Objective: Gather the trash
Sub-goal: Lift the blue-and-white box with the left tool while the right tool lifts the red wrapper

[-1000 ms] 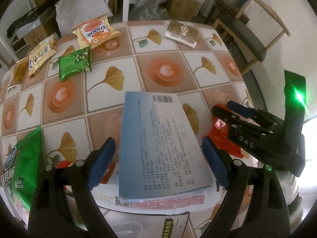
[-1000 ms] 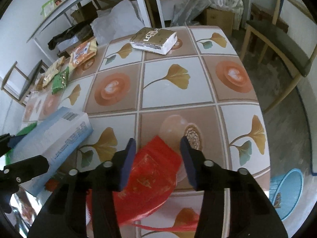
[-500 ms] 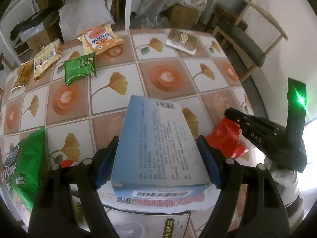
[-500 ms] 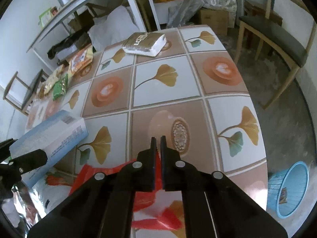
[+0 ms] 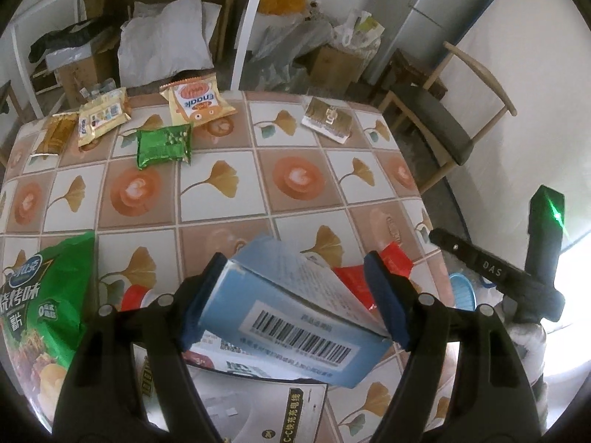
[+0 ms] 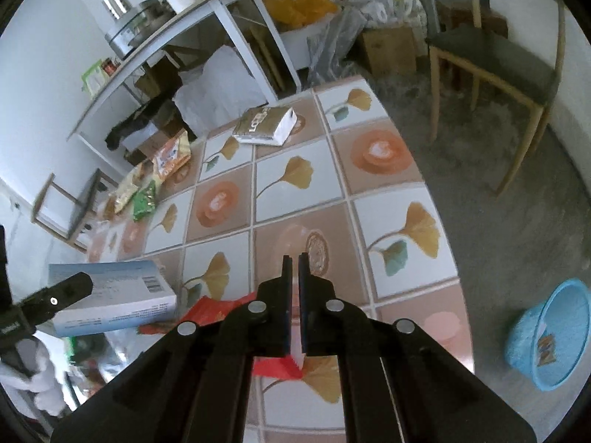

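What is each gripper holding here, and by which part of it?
Left gripper: the blue box, clamped across its two long sides. Right gripper: shut on the red wrapper, apparently at its edge.

- The desk (image 5: pixel 317 217) wears a tiled cloth of ginkgo leaves and orange circles.
- Along its far edge lie an orange snack packet (image 5: pixel 195 99), a green foil packet (image 5: pixel 164 144), two yellowish packets (image 5: pixel 101 116) and a silver-gold flat pack (image 5: pixel 327 120).
- At the near left lies a large green snack bag (image 5: pixel 40 295).
- Near the front edge lie a red wrapper (image 6: pixel 210 312) and a white printed box (image 5: pixel 255 402).
- On the floor (image 6: pixel 517 221) stands a blue basket (image 6: pixel 550 336).
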{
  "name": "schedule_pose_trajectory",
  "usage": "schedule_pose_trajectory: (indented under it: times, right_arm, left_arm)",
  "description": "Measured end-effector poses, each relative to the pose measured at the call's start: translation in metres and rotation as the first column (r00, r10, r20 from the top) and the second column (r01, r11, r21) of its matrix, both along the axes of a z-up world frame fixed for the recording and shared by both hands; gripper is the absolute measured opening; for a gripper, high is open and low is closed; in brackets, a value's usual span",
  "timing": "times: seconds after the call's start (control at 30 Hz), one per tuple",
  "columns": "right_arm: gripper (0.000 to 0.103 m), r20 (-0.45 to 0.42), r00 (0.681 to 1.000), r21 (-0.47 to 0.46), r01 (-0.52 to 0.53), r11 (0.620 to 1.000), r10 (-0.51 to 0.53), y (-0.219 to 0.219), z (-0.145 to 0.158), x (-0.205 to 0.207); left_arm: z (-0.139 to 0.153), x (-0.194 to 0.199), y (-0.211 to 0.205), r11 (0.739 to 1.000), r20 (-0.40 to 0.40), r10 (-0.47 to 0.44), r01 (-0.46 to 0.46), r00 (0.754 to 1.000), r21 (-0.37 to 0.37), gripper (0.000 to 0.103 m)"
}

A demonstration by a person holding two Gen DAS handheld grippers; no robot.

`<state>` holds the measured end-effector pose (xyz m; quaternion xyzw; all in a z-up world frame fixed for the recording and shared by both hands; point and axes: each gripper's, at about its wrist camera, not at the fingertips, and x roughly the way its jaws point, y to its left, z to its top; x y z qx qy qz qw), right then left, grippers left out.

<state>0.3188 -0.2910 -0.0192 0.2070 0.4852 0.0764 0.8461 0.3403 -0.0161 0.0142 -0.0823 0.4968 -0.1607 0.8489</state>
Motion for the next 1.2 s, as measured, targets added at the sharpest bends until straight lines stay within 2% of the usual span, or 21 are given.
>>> schedule_pose_trajectory:
  times: [0.03, 0.13, 0.23, 0.37, 0.47, 0.53, 0.63, 0.73, 0.87, 1.0, 1.07, 1.13, 1.2]
  right_arm:
    - [0.007, -0.020, 1.000, 0.018, 0.001, 1.000, -0.001, 0.000, -0.003, 0.000]
    - [0.032, -0.064, 0.998, 0.061, 0.000, 0.998, 0.004, 0.004, -0.010, -0.006]
    - [0.033, -0.053, 0.998, 0.102, -0.026, 0.994, 0.031, 0.011, -0.005, -0.022]
    - [0.039, -0.042, 0.999, 0.279, -0.003, 0.960, 0.016, 0.008, 0.003, -0.050]
    - [0.039, -0.112, 0.994, 0.514, 0.050, 0.857, 0.009, 0.006, -0.012, -0.067]
    - [0.039, -0.155, 0.988, 0.557, 0.084, 0.826, 0.004, 0.009, -0.025, -0.070]
    - [0.039, -0.246, 0.969, 0.565, 0.175, 0.806, -0.038, 0.011, -0.047, -0.064]
    - [0.039, -0.301, 0.951, 0.572, 0.239, 0.785, -0.071, 0.016, -0.061, -0.052]
    - [0.039, -0.342, 0.933, 0.544, 0.291, 0.787, -0.109, 0.023, -0.068, -0.036]
    - [0.038, -0.360, 0.923, 0.451, 0.301, 0.840, -0.138, 0.032, -0.072, -0.014]
    - [0.037, -0.338, 0.931, 0.405, 0.277, 0.871, -0.139, 0.037, -0.067, -0.004]
    - [0.037, -0.308, 0.941, 0.324, 0.245, 0.914, -0.143, 0.042, -0.060, 0.006]
    - [0.030, -0.269, 0.953, 0.220, 0.199, 0.955, -0.137, 0.049, -0.053, 0.016]
  left_arm:
    - [0.001, -0.001, -0.001, 1.000, 0.002, -0.001, 0.001, 1.000, -0.002, 0.072]
    - [0.000, -0.002, -0.001, 1.000, 0.003, -0.002, 0.002, 1.000, -0.007, 0.072]
    - [0.001, -0.003, -0.001, 1.000, 0.004, -0.006, 0.006, 1.000, -0.015, 0.072]
    - [0.001, -0.003, 0.003, 0.999, 0.005, -0.001, 0.001, 1.000, -0.038, 0.072]
    - [0.000, -0.001, 0.006, 0.999, 0.006, 0.004, -0.004, 1.000, -0.045, 0.072]
    - [-0.002, -0.001, 0.007, 0.999, 0.002, 0.007, -0.007, 1.000, -0.050, 0.072]
    - [-0.003, -0.002, 0.005, 0.998, -0.002, 0.006, -0.007, 1.000, -0.055, 0.072]
    - [-0.003, -0.003, 0.004, 0.998, -0.001, 0.002, -0.002, 1.000, -0.059, 0.072]
    - [-0.004, -0.004, 0.005, 0.998, -0.003, 0.004, -0.004, 1.000, -0.070, 0.072]
    - [-0.005, -0.004, 0.005, 0.997, -0.009, 0.004, -0.005, 1.000, -0.072, 0.072]
    - [-0.007, -0.004, 0.005, 0.997, -0.015, 0.004, -0.005, 1.000, -0.077, 0.072]
    - [-0.009, -0.003, 0.005, 0.997, -0.023, 0.003, -0.004, 1.000, -0.081, 0.072]
    - [-0.011, -0.004, 0.005, 0.996, -0.031, 0.003, -0.006, 1.000, -0.089, 0.072]
